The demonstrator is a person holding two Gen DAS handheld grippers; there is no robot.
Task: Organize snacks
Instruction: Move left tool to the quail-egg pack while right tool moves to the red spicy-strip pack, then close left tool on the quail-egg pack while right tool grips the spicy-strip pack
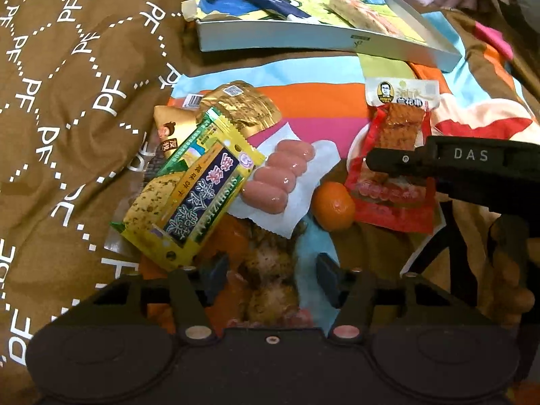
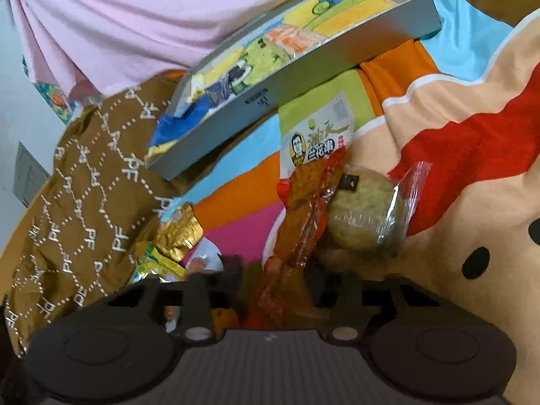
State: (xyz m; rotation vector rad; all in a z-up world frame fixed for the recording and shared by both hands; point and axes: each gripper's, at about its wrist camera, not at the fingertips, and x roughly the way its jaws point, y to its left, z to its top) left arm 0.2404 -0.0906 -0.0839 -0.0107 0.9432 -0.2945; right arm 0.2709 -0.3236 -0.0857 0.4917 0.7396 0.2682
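Note:
Snacks lie in a heap on a colourful striped cloth (image 1: 320, 87). My left gripper (image 1: 270, 270) points down over a clear packet of brown food (image 1: 266, 263); its blue pads (image 1: 216, 270) stand either side without pressing, and cloth shows beside the right pad. A yellow-green cracker packet (image 1: 189, 195), a gold packet (image 1: 243, 108), a sausage pack (image 1: 280, 175) and a mandarin (image 1: 332, 206) lie just ahead. My right gripper (image 2: 275, 270) is shut on the bunched lower end of the red dried-tofu packet (image 2: 297, 202); from the left wrist, its finger (image 1: 388, 162) crosses that packet (image 1: 401, 125).
A shallow grey box (image 1: 303, 38) holding two or three snacks sits at the far side, also in the right wrist view (image 2: 303, 91). A round green cake in clear wrap (image 2: 366, 212) lies right of the red packet. Brown patterned quilt (image 1: 67, 101) is bunched on the left, with pink fabric (image 2: 118, 17) behind.

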